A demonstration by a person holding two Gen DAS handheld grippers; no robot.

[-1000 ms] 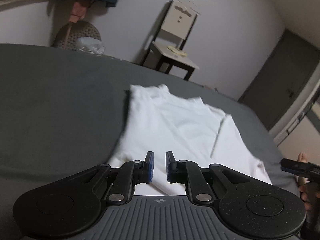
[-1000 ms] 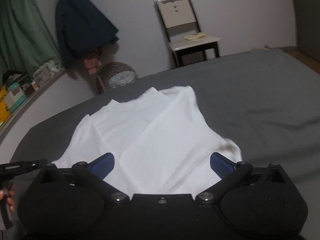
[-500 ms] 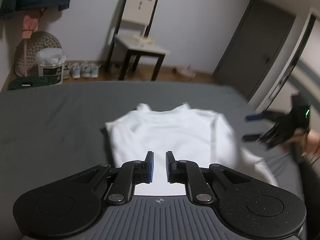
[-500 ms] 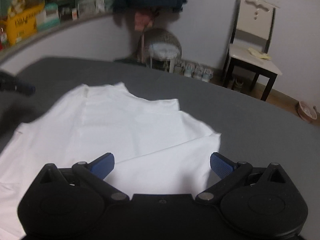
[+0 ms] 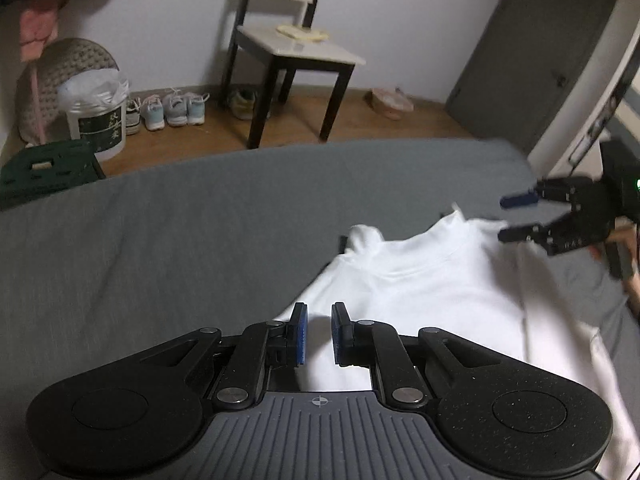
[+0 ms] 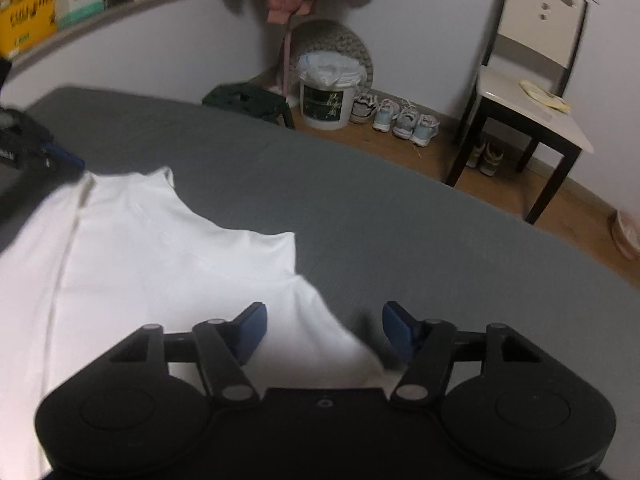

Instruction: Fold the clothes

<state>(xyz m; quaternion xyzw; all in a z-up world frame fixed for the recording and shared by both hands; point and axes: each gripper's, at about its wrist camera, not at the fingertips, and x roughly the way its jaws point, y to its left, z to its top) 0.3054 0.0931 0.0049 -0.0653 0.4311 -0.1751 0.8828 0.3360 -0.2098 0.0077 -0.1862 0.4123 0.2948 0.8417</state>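
Grey bed (image 5: 180, 240) under dim room light. Left gripper (image 5: 318, 334) clenched, fabric between pads, over white shirt (image 5: 420, 292) edge. Right gripper (image 6: 324, 330), fully spread a second ago, closing over shirt corner. Both swung toward collar end: next fold's grasp likely imminent. Chair (image 5: 296, 52) behind.
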